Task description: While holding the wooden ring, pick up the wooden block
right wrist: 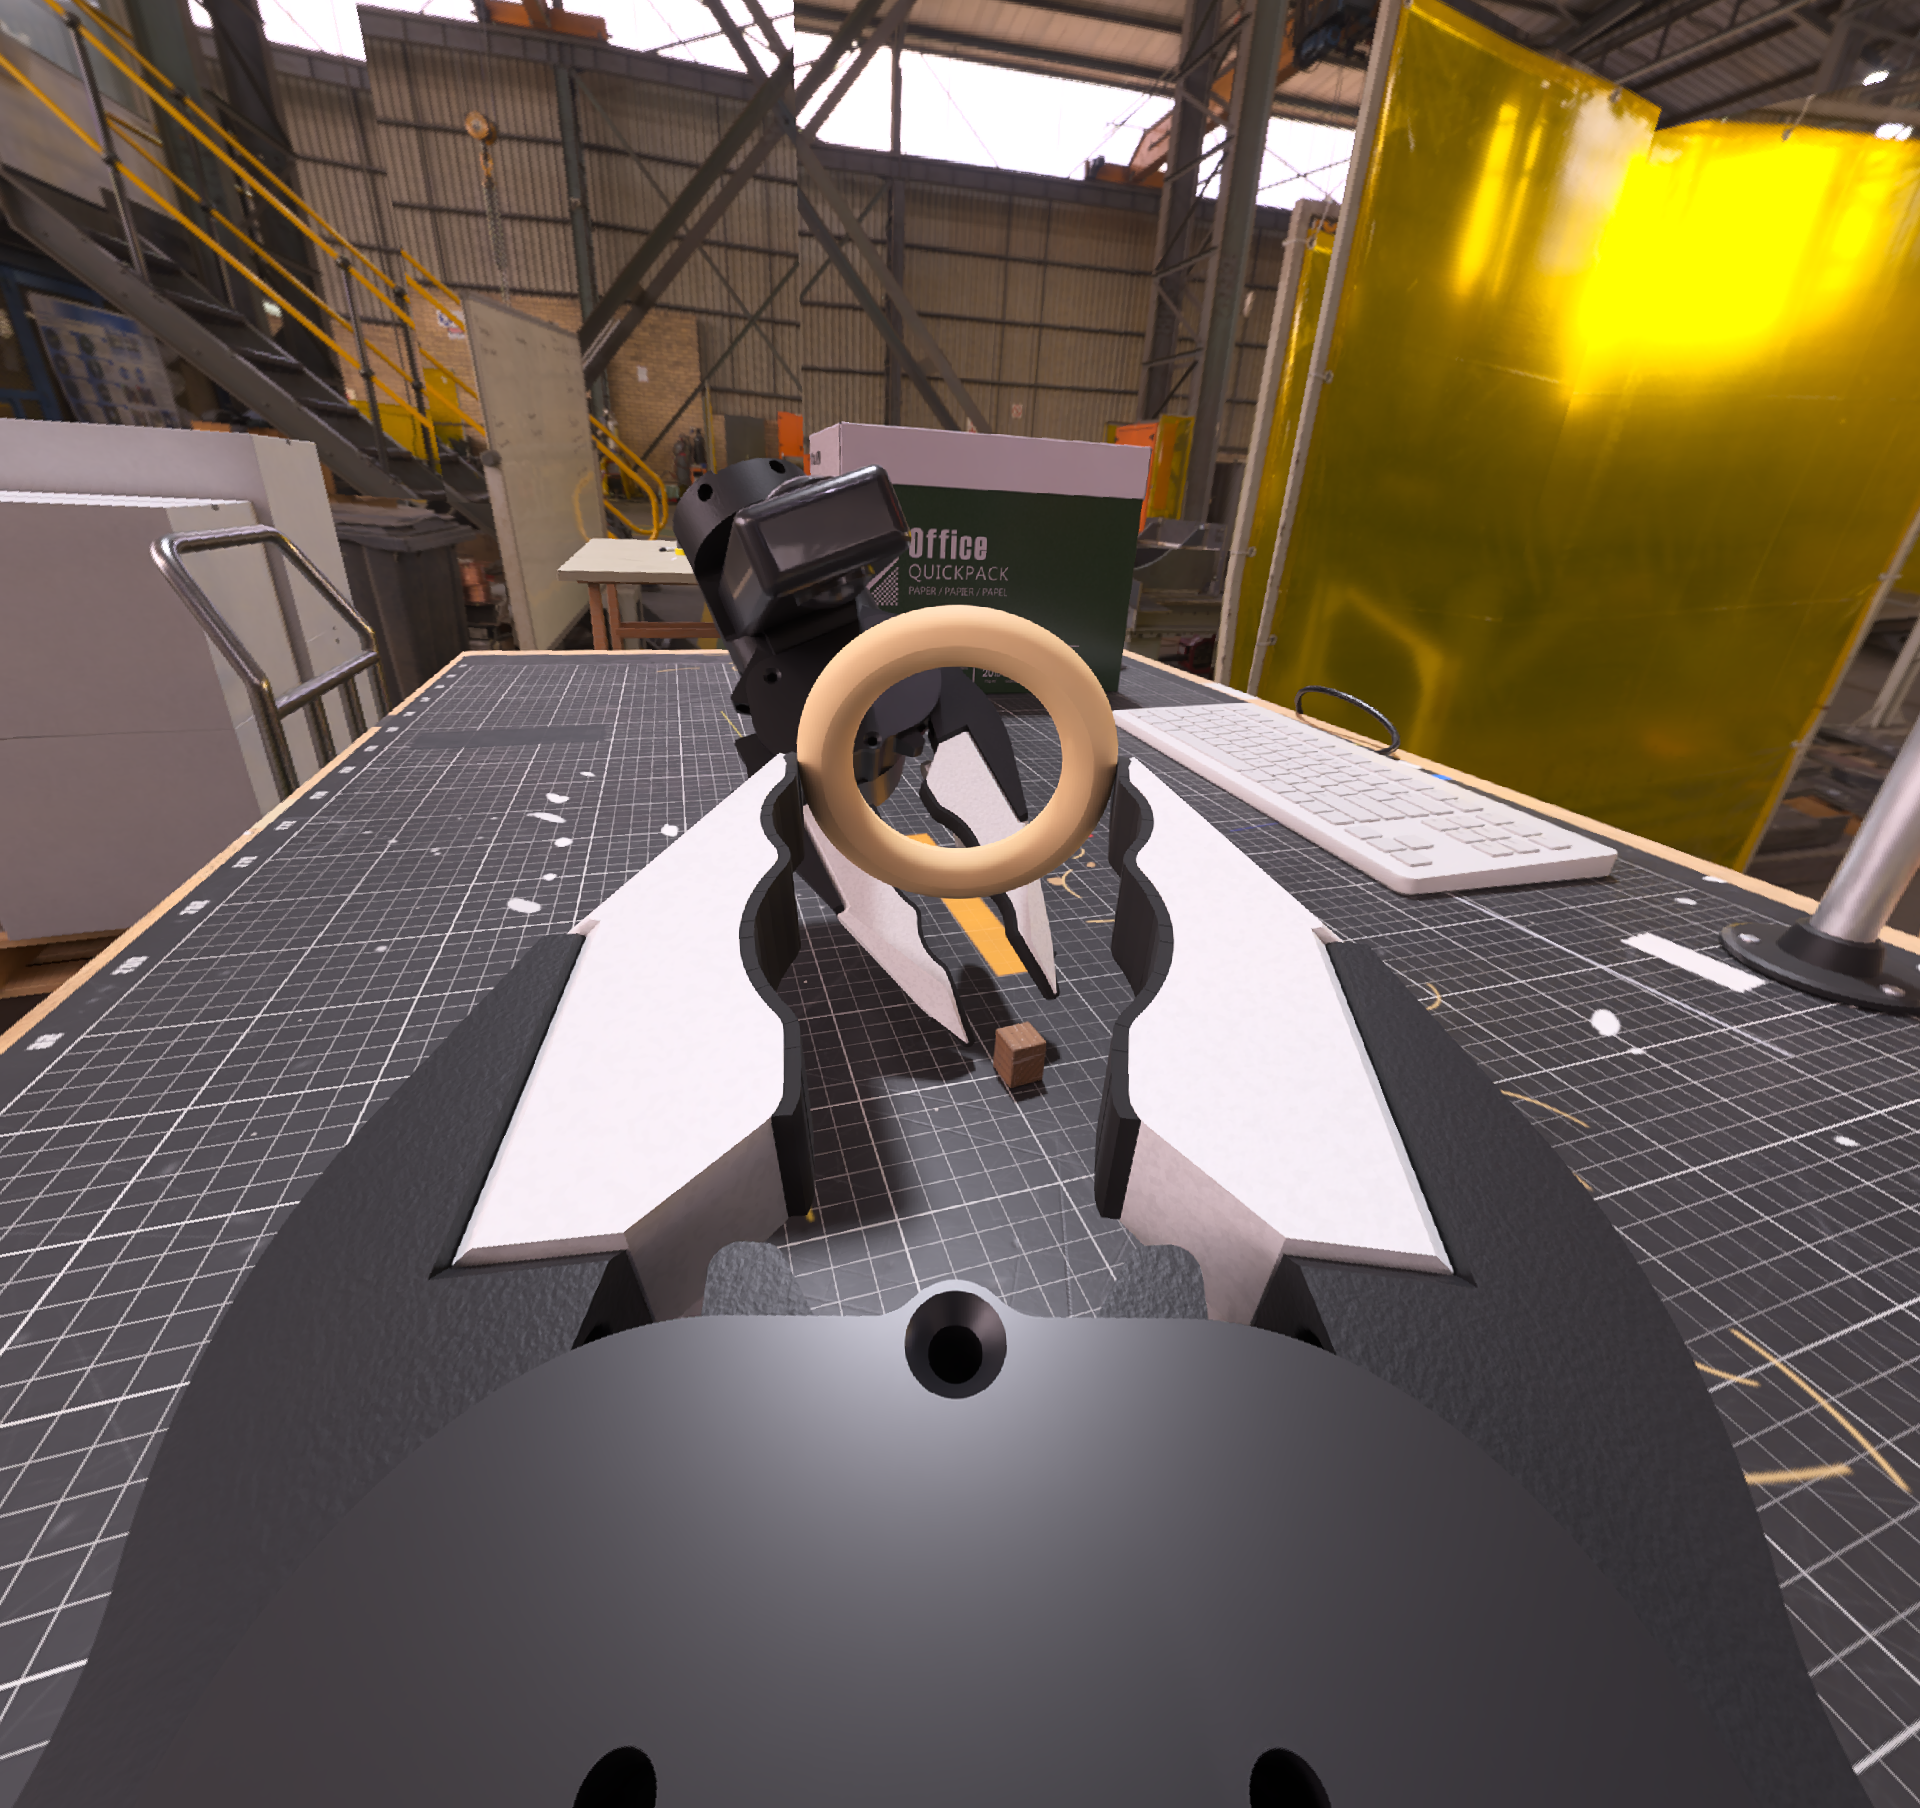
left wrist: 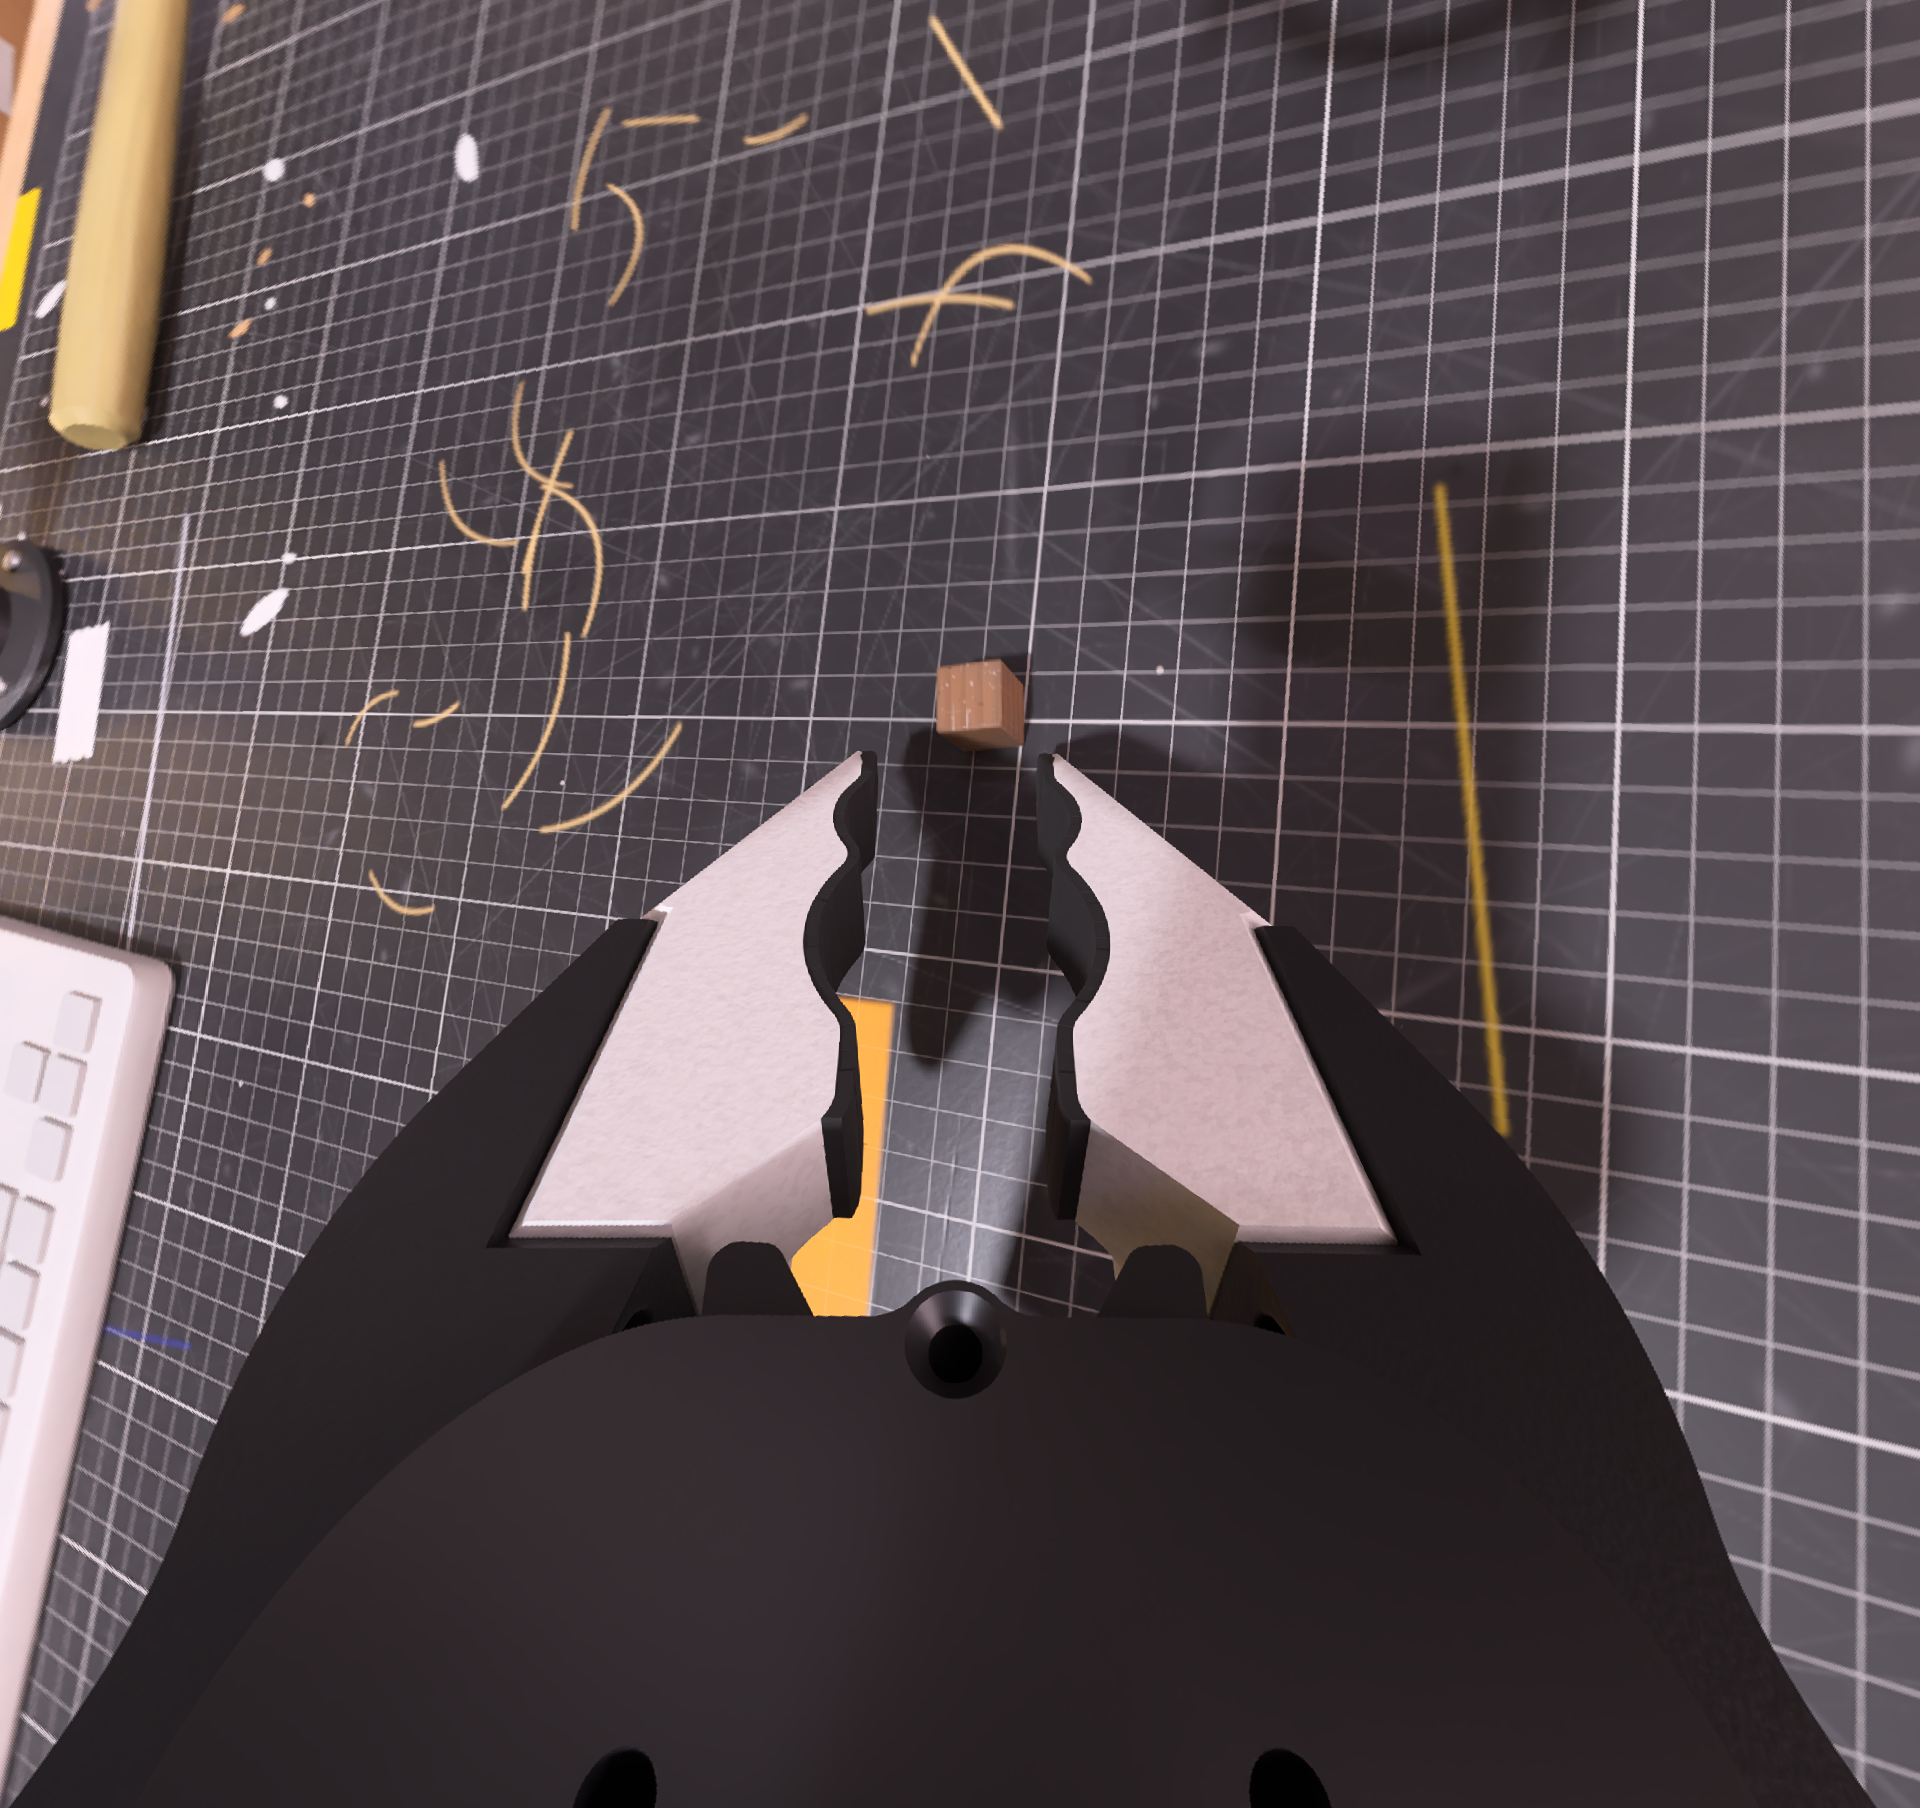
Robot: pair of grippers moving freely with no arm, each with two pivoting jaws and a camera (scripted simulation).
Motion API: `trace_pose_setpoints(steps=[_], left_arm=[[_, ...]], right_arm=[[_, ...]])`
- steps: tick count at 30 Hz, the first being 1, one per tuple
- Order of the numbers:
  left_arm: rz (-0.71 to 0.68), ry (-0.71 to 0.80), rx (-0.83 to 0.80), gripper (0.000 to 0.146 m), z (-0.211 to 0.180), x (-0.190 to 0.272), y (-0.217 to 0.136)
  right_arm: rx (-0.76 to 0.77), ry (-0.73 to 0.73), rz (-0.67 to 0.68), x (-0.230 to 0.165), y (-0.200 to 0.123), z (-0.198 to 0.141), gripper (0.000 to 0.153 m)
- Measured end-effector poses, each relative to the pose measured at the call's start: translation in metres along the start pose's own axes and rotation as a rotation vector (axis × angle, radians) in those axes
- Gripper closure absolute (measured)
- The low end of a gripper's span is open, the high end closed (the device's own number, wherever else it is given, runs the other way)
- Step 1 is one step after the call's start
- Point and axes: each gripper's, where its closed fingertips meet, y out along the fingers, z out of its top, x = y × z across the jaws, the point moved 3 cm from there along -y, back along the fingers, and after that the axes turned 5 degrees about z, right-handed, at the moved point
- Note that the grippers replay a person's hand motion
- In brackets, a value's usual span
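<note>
The right hand-held gripper [right wrist: 956, 771] holds the ring [right wrist: 956, 750]; the left hand-held gripper [left wrist: 958, 761] hangs open, just beside the block [left wrist: 977, 705] on the tabletop [left wrist: 1558, 408].

Tan wooden ring [right wrist: 956, 752] upright, clamped between right gripper fingertips [right wrist: 1127, 802]. Small brown wooden block [left wrist: 977, 705] on mat, just beyond left fingertips [left wrist: 864, 771], untouched.

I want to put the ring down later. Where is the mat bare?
Bare mat lies between the wooden block and the yellow line, and beyond that line. Left is crowded: wood shavings, keyboard. The left hand-held gripper hangs open near the block.
</note>
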Motion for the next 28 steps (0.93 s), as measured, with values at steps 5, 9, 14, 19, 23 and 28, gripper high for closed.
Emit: trace_pose_setpoints(steps=[5,9,14,19,23,28], left_arm=[[-0.081,0.017,0.044,0.121,-0.001,0.000,0.008],[-0.205,-0.076,0.099,0.129,0.001,0.000,0.014],[-0.240,-0.110,0.129,0.131,0.002,-0.001,0.017],[-0.134,-0.089,0.119,0.133,0.002,-0.002,0.018],[-0.139,-0.297,0.060,0.133,0.002,-0.006,0.021],[-0.156,-0.508,0.039,0.133,0.010,-0.015,0.007]], right_arm=[[-0.010,0.025,0.000,0.001,0.002,-0.003,0.093],[0.036,0.061,-0.043,0.005,-0.001,0.000,0.093],[0.039,0.071,-0.093,0.004,0.001,-0.004,0.093],[0.024,0.050,-0.105,0.007,0.001,-0.001,0.093],[0.050,0.054,-0.126,0.010,-0.006,0.004,0.093],[0.037,0.048,-0.131,0.011,-0.006,0.003,0.093]])
